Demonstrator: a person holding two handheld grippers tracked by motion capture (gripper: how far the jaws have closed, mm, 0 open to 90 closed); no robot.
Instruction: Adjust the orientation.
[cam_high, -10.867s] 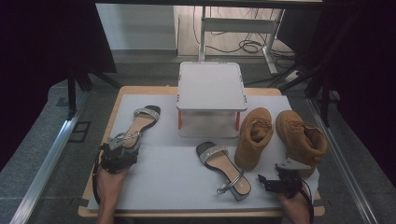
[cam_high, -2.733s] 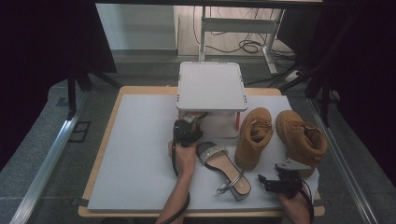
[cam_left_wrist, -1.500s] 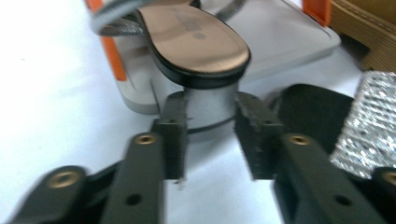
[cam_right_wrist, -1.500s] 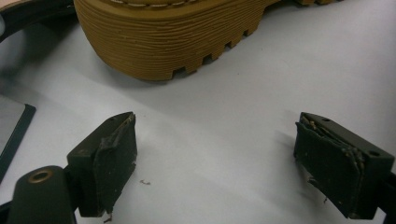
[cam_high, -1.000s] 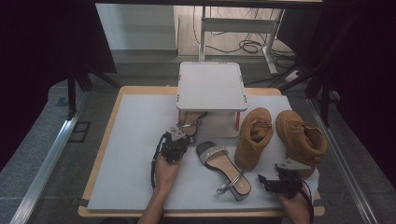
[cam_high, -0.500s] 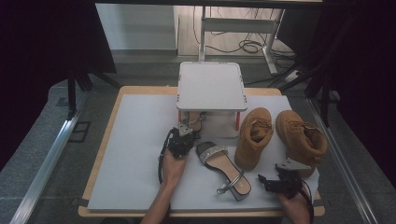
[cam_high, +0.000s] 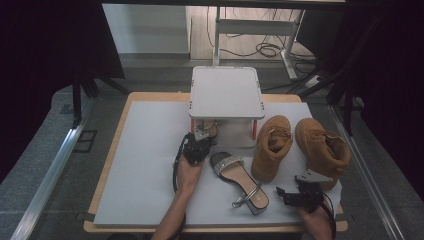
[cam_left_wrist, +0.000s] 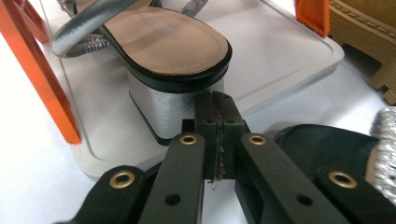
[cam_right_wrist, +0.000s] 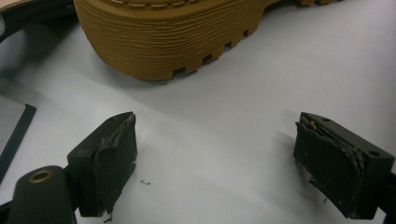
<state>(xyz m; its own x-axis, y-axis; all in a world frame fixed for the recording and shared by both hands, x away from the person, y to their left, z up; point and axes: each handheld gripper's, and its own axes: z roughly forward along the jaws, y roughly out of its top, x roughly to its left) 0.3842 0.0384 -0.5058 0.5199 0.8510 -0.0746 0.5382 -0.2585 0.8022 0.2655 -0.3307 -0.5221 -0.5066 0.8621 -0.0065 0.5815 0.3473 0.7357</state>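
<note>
There are two silver sandals and two tan boots. One silver sandal (cam_left_wrist: 154, 42) sits on the bottom shelf of the little white stand (cam_high: 226, 92), under its flat top. In the left gripper view its shiny block heel is at 12 o'clock from the jaws, very near their tips; I cannot tell if they touch it. The left gripper (cam_high: 200, 137) has its jaws pressed tight together with nothing between them. An orange leg (cam_left_wrist: 37, 79) of the stand is at 9 o'clock from the heel.

The other silver sandal (cam_high: 239, 181) lies on the white table (cam_high: 145, 165), at 4 o'clock from the left gripper. The two tan boots (cam_high: 300, 147) stand side by side at 3 o'clock from the stand.

The right gripper (cam_high: 292, 196) is at 6 o'clock from the boots, low over the table. Its jaws are wide apart and hold nothing. In the right gripper view a ridged boot sole (cam_right_wrist: 173, 42) is at 12 o'clock, a little way off.
</note>
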